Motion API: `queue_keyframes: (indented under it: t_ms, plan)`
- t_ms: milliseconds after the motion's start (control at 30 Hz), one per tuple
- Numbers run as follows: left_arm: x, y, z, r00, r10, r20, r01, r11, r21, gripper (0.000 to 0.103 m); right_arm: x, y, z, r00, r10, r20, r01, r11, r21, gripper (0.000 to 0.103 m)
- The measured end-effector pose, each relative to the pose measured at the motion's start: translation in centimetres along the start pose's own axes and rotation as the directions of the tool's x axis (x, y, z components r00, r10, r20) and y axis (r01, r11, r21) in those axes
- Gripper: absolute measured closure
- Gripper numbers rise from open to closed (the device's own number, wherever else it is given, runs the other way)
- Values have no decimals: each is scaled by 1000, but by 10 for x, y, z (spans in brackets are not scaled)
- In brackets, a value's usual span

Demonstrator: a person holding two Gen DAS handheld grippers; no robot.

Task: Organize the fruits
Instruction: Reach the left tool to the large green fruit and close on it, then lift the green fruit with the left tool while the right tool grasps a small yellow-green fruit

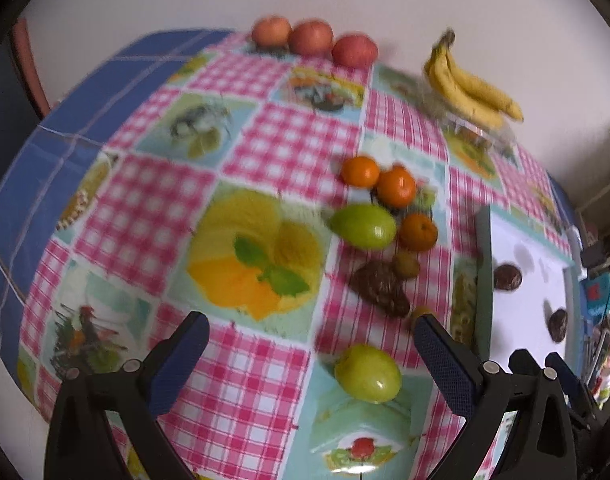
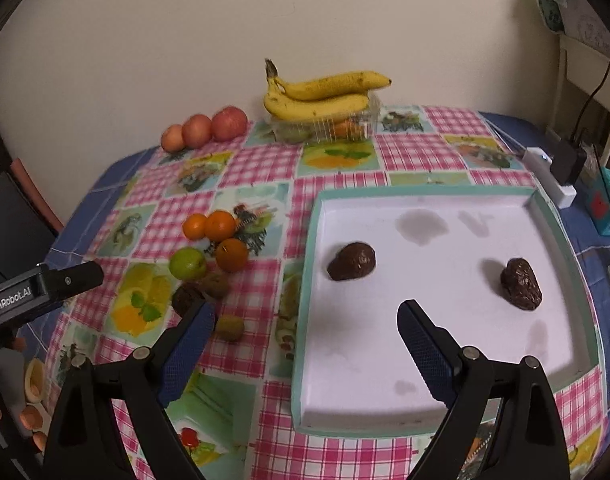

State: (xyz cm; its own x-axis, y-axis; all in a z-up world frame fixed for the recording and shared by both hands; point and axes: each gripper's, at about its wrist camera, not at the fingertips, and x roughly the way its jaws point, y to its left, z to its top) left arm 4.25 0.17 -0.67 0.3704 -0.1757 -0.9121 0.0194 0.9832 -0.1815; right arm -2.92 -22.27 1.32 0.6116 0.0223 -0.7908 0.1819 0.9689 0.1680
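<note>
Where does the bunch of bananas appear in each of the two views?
Left wrist view: bananas at upper right, by the wall.
Right wrist view: bananas at top centre, on a clear box.
Shared landmark: the three apples in a row to the left of the bananas.
</note>
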Motion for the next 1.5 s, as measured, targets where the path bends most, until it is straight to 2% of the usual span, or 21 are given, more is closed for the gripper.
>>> queue_keyframes:
  t_ms: [167,300,367,467,700,967,1233,1333,1500]
  plan:
    - [11,-12,-10,998,-6,-55,8,999,32,1,15,-9,-9,993,-58,-104,61,998,27,10]
    - [21,-24,-17,995,-15,-97,22,997,69,3,19,-20,-13,985,-97,-146,105,993,50,10]
    - [23,-30,-20,994,-12,-110,22,996,91,11,18,-25,-13,982,-108,-153,119,991,65,10]
    - [27,-39,-24,992,5,-125,12,991,130,16,17,-33,-13,981,-109,-160,125,987,96,10]
    - [37,-51,-32,986,3,-169,23,988,153,37,15,-45,-11,980,-108,-165,133,980,150,10]
    - [45,-52,-31,981,-1,-196,28,991,133,49,14,-46,-11,981,-106,-163,131,979,155,10]
    - [48,-44,-23,977,-38,-211,55,996,73,50,16,-44,-11,980,-109,-167,134,980,145,10]
    - [43,-32,-16,979,-62,-192,68,997,27,50,17,-44,-11,979,-112,-169,137,980,145,10]
    - [27,-10,-3,990,-75,-118,68,996,-64,50,19,-43,-10,980,-111,-164,135,981,138,10]
